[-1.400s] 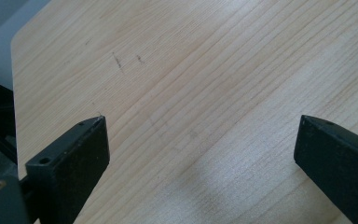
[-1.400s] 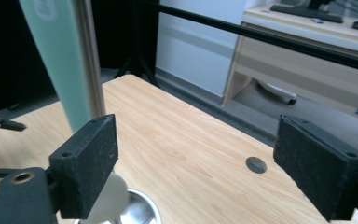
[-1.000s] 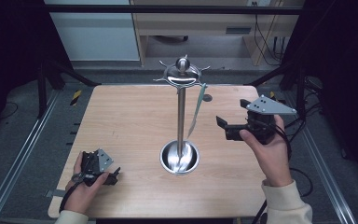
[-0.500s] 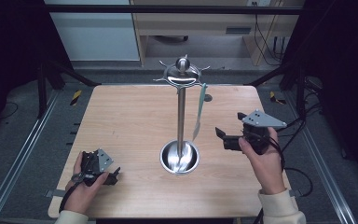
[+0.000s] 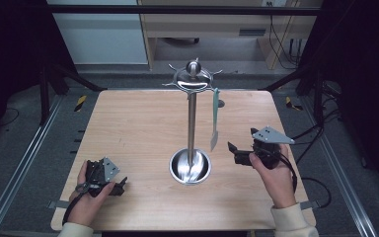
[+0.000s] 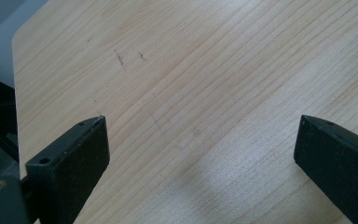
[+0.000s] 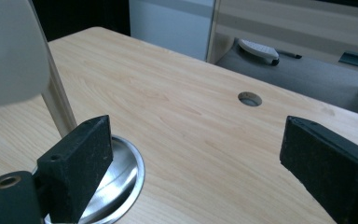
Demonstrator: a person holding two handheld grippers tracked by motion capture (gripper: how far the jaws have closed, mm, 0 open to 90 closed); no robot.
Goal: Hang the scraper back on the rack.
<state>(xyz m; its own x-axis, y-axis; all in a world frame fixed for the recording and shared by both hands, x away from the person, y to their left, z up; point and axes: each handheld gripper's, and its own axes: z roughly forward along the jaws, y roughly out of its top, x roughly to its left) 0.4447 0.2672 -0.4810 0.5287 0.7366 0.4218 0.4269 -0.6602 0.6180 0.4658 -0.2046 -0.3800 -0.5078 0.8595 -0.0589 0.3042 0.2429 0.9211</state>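
Wooden tabletop (image 5: 128,128) carries one steel stand (image 5: 191,123) at its centre, with one pale spatula (image 5: 214,121) hanging from the stand's top, long axis vertical, blade down. Two grippers: right gripper (image 5: 233,150) near the right edge, jaws spread, empty; left gripper (image 5: 121,183) by the near-left corner, jaws spread.

High view: above the near edge, facing 12 o'clock and down; takes in the whole table (image 5: 128,123)
Left gripper view: close over bare wood at 7 o'clock; steeply down
Right gripper view: low at 4 o'clock; shares the stand (image 5: 191,123) base (image 7: 116,182) with high view
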